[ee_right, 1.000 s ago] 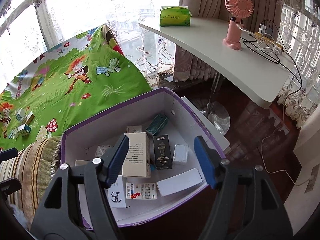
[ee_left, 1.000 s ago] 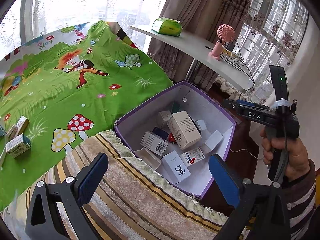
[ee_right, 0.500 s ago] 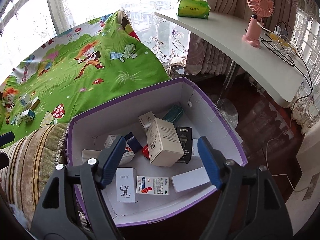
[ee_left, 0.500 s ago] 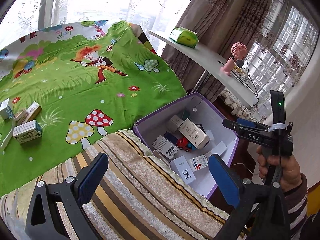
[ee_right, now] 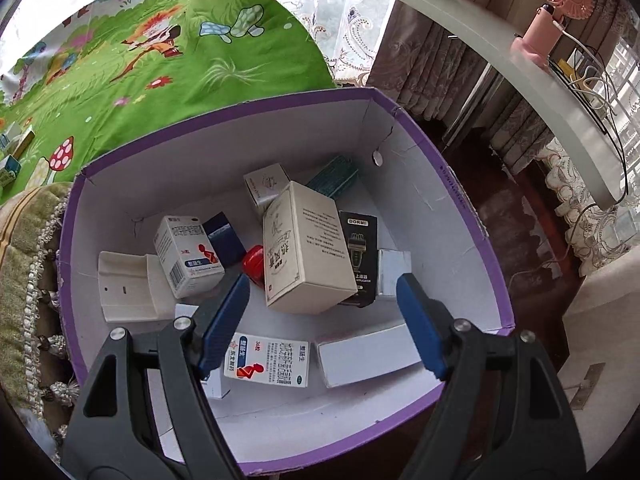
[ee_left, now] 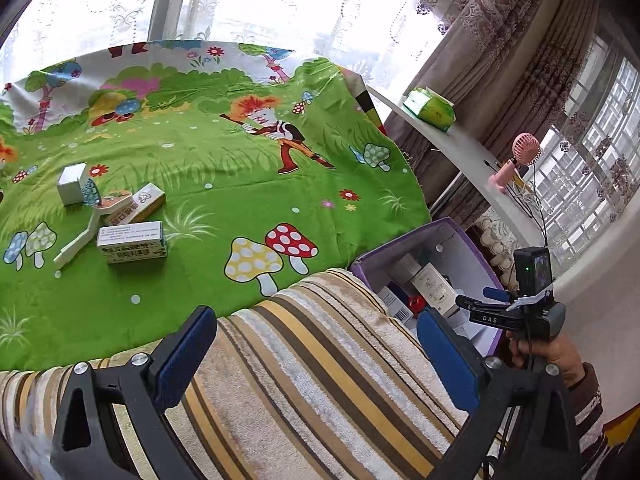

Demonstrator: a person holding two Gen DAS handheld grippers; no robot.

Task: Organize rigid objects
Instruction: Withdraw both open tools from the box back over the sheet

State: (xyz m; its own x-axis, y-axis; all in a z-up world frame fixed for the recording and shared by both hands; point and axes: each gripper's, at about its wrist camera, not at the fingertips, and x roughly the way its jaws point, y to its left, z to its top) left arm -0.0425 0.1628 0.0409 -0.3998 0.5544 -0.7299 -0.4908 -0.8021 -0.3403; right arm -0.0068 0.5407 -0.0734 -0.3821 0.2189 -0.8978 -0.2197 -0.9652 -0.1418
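The purple box holds several small cartons, among them a tall cream carton, a black carton, a white and blue medicine carton and a red piece. My right gripper hangs open just above them, the cream carton right beyond its tips and nothing between the pads. My left gripper is open and empty over a striped towel. Far to its left, a green and white carton, a yellow carton and a small white box lie on the green sheet.
White tongs lie beside the loose cartons. The purple box sits off the towel's right end, with a hand holding the right gripper over it. A white desk carries a pink fan and cables. Dark floor lies right of the box.
The left gripper has swung left, away from the purple box, bringing the loose cartons on the sheet into view. The right gripper has sunk closer to the box contents and its jaws have widened slightly.
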